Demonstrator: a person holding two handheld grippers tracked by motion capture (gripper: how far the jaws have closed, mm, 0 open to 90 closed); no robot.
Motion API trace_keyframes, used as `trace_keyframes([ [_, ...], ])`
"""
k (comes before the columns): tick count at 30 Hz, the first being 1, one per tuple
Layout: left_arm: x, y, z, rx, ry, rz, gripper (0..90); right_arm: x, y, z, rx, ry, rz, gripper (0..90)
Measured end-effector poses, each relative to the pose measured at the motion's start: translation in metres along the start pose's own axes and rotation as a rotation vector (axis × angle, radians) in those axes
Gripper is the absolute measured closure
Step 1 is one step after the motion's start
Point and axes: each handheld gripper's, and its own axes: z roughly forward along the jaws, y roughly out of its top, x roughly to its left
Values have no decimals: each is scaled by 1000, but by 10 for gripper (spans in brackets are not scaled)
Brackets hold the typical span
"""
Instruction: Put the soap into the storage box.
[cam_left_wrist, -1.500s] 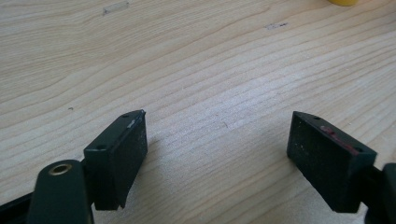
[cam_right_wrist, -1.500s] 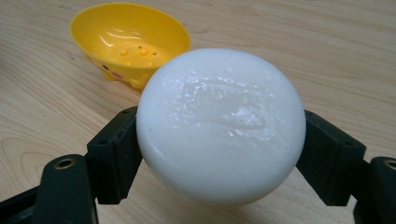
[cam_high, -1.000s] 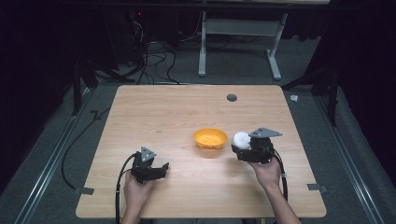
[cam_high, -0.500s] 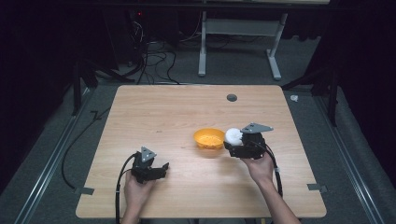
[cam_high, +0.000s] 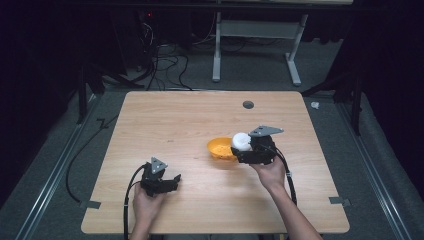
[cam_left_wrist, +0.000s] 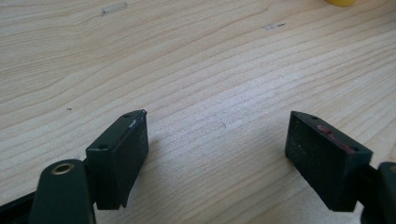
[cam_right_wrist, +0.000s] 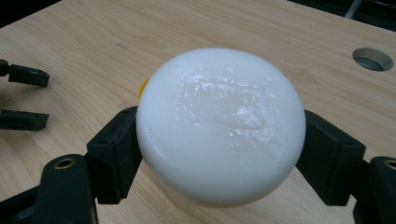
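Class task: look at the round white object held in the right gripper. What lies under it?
Beneath the round white foam-like object a sliver of the orange bowl peeks out at its edge, above the wooden table. The object covers the bowl's inside, so its contents cannot be seen.

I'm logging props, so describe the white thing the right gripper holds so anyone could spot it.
Start at the wooden table, then find the orange bowl near its middle. Beside it, the right gripper clamps a glossy white rounded lump, the scene's one white, smooth item.

The pale wooden table (cam_left_wrist: 196, 70) looks matt with fine grain; the round white object (cam_right_wrist: 219, 123) looks smooth, slightly glossy.
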Motion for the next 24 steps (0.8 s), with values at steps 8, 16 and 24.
trace_keyframes([
  [8,0,0,0,0,0,0,219,8,9,8,1,21,-12,236],
  [16,0,0,0,0,1,-1,219,13,18,19,2,47,-17,236],
  [24,0,0,0,0,1,0,217,18,16,34,37,46,-25,236],
])
